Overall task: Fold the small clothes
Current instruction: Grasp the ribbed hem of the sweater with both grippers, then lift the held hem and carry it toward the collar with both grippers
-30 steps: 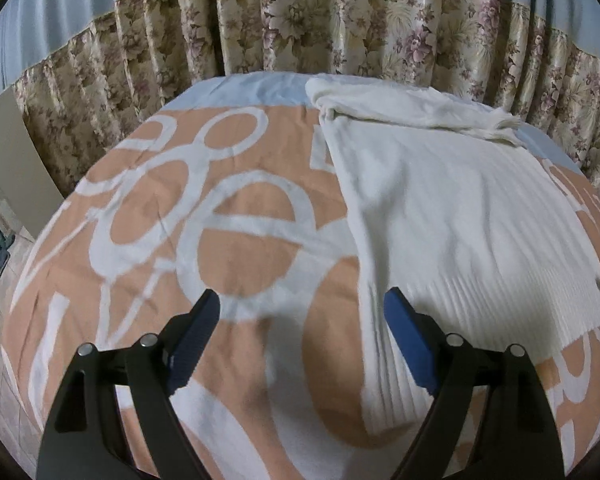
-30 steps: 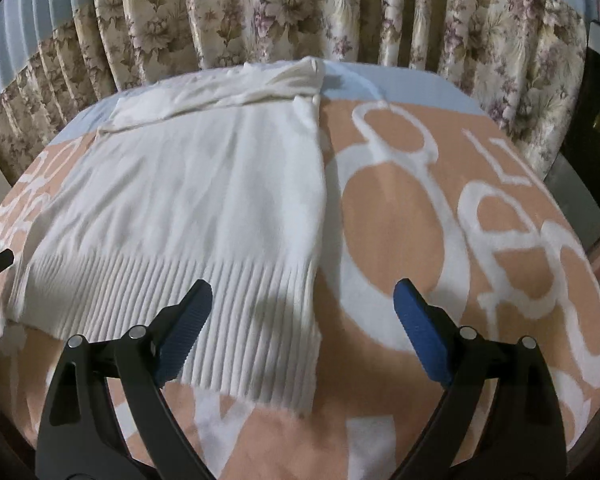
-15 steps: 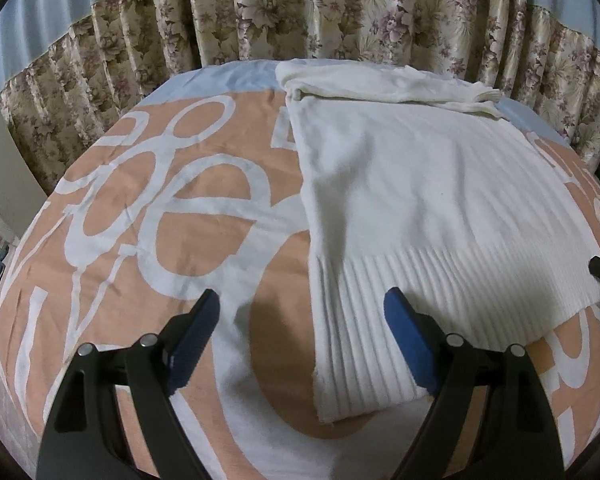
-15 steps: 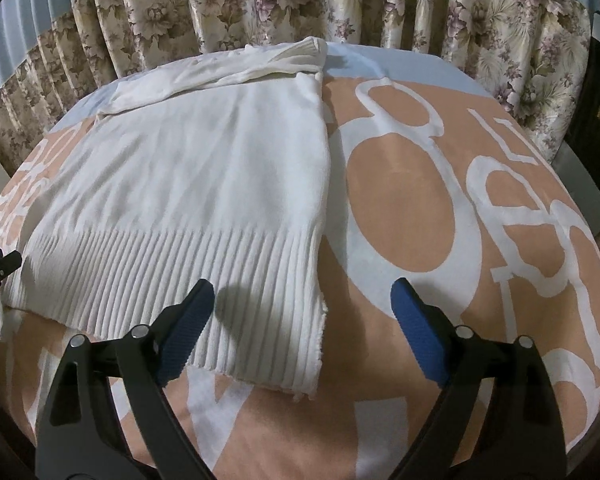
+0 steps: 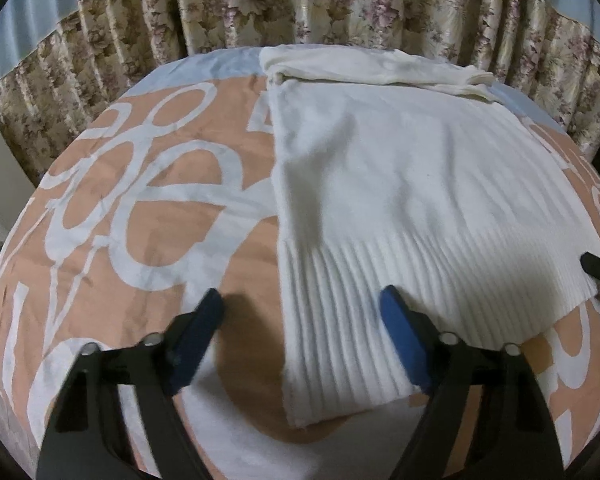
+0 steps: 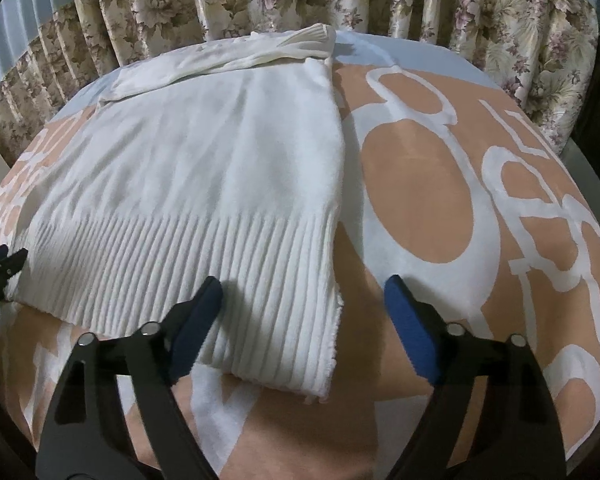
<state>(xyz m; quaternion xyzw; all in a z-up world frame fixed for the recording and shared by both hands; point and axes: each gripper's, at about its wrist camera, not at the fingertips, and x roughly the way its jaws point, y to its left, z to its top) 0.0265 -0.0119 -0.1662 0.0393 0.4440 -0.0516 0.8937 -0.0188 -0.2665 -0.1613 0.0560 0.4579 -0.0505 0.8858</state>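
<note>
Lying flat on the orange-and-white bedspread (image 5: 148,240), the white sweater (image 5: 400,200) runs lengthwise from its ribbed hem, nearest the cameras, to folded sleeves by the floral curtain (image 5: 300,0). At the hem's left corner the left gripper (image 5: 300,312) is closing, fabric between unpressed pads; the right gripper (image 6: 304,300) closes likewise over the right corner.

Your left gripper (image 5: 302,312) and right gripper (image 6: 304,304) both angle steeply downward — jaws wide apart, closing, pads pressing nothing.
</note>
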